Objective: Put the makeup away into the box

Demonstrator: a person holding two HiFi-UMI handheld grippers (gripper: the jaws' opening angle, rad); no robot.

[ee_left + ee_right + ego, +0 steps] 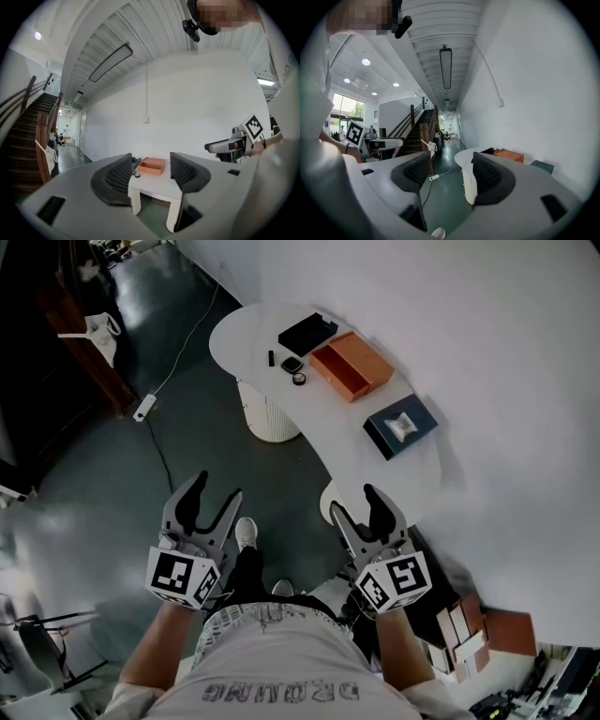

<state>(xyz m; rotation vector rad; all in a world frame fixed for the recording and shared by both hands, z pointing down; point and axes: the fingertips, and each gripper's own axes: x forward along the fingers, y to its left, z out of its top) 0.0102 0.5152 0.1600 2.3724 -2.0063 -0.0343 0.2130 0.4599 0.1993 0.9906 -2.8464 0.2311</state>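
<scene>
Head view gives us the makeup as three small dark pieces on the white table (242,338): a slim black stick (271,358), a dark compact (292,365) and a small round pot (299,379). They lie close together, none of them in the box. Just beside them, toward the wall-side edge of the table, sits the open orange box (337,379). We cannot make out anything inside it from here. A flat black case (307,334) lies near the box's far corner. On the other side, farther along the wall-side edge toward us, sits a dark blue box (380,432) with something pale inside.

The table is long and curved, and a ribbed white pedestal (272,418) stands under its far part. A power strip (143,407) with its cable lies on the dark floor (187,437) to the left.

Our left gripper (217,486) is held over the floor, well apart from the makeup. In the left gripper view its jaws stand apart with nothing between them, and the table and orange box show far off through the gap. Our right gripper (353,500) is by the near rounded end of the table, also well apart from the makeup. In the right gripper view its jaws are spread wide and grasp nothing.
</scene>
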